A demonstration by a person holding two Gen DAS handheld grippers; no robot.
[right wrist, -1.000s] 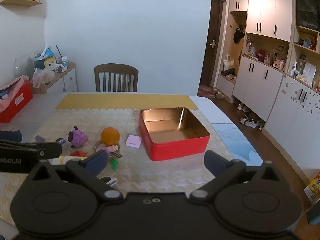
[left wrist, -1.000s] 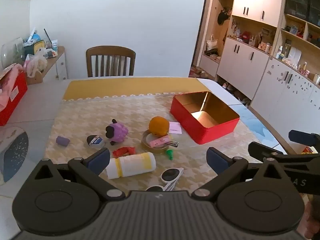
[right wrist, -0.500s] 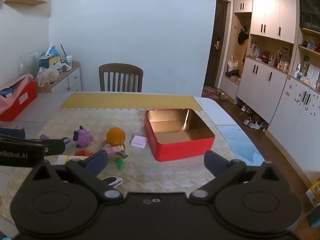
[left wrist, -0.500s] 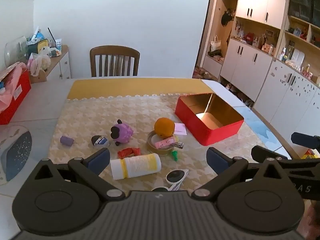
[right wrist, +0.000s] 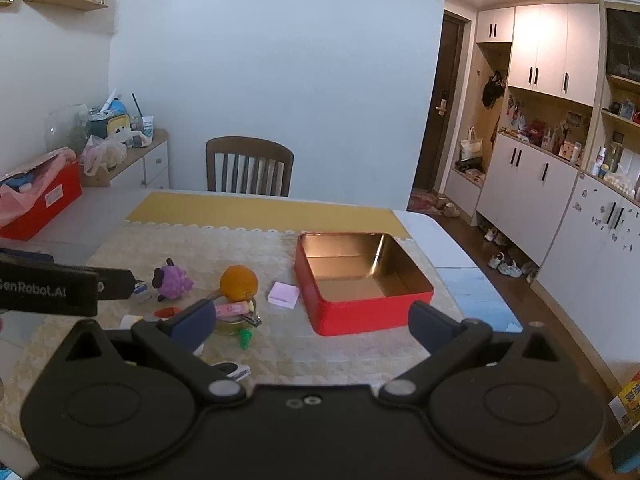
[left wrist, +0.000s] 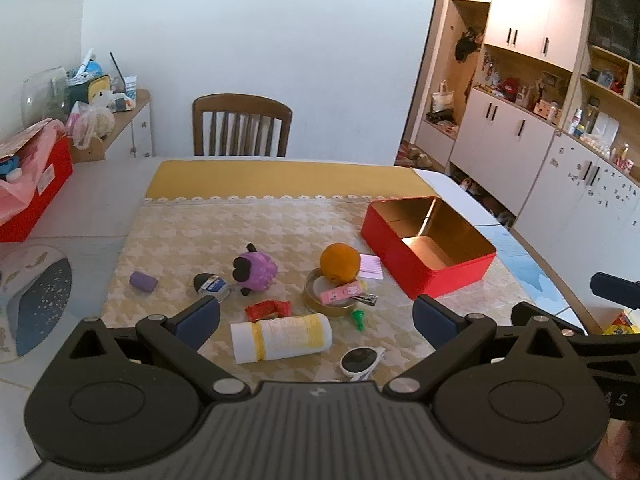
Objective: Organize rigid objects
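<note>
Nearest the cameras, both tongs hang above the near edge of the tabletop (left wrist: 92,216); left tongs (left wrist: 316,316) spread wide, gripping nothing; right tongs (right wrist: 312,320) likewise spread wide and empty, their side showing at the right margin of the left wrist view.

Just beyond the left tongs lie sunglasses (left wrist: 360,360), partly hidden by the tool body; beside them a white bottle (left wrist: 282,338) with a yellow band rests on its side; a small green piece (left wrist: 359,319) sits just right of the bottle's end; a red wrapper (left wrist: 267,309) lies just behind the bottle.

Mid-cloth: a shallow round tin (left wrist: 332,300) holds a pink strip (left wrist: 343,292) across it and an orange (left wrist: 339,263) at its far rim; a nail clipper (left wrist: 365,299) rests against the tin's right edge; a pink notepad (left wrist: 371,267) lies between the orange and the red tin box (left wrist: 440,280). To the left stand a purple plush toy (left wrist: 256,272), a small dark round item (left wrist: 208,284), possibly a tape measure, and a purple block (left wrist: 143,282), each apart from the others.

Farther right, the red tin box stands open with nothing inside, its gold interior visible; all loose items lie outside it.

Beyond the tabletop a wooden chair (left wrist: 242,126) faces it; white cabinets (left wrist: 520,136) line the right wall.
</note>
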